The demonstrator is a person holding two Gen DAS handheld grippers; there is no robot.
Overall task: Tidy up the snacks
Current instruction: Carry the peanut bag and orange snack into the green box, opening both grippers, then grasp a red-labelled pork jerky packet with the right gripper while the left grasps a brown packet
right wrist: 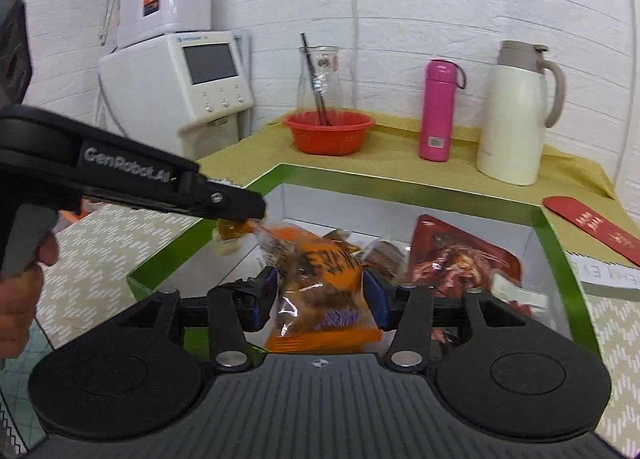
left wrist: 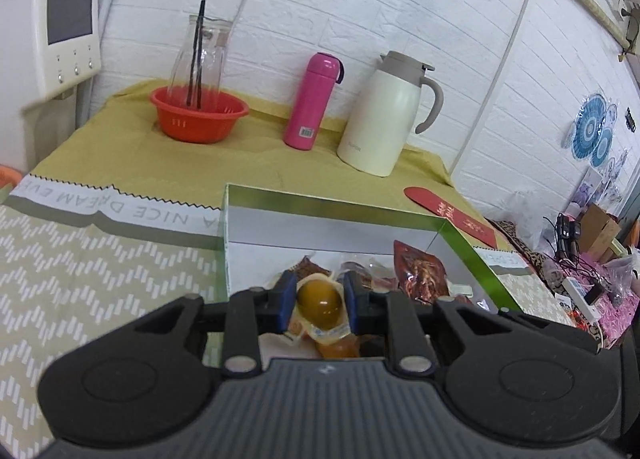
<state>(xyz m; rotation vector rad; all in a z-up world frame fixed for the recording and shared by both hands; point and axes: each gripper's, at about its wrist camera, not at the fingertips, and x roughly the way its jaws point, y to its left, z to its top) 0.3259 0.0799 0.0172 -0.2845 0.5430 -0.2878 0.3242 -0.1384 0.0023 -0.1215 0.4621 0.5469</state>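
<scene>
A: Where do both cameras look from?
B: Each sits behind its hand-held gripper, close above the green-rimmed box (left wrist: 472, 243), facing the brick wall.
A: Shared?
B: Box (right wrist: 552, 235), pink bottle (left wrist: 312, 103), white jug (right wrist: 516, 115).

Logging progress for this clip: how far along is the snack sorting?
Done: a dark red meat packet and smaller packets already lie inside the green-rimmed white box. In hand: the left tongs clamp a clear-wrapped brown egg; the right tongs clamp an orange snack bag, both over the box. Left: releasing them.
</scene>
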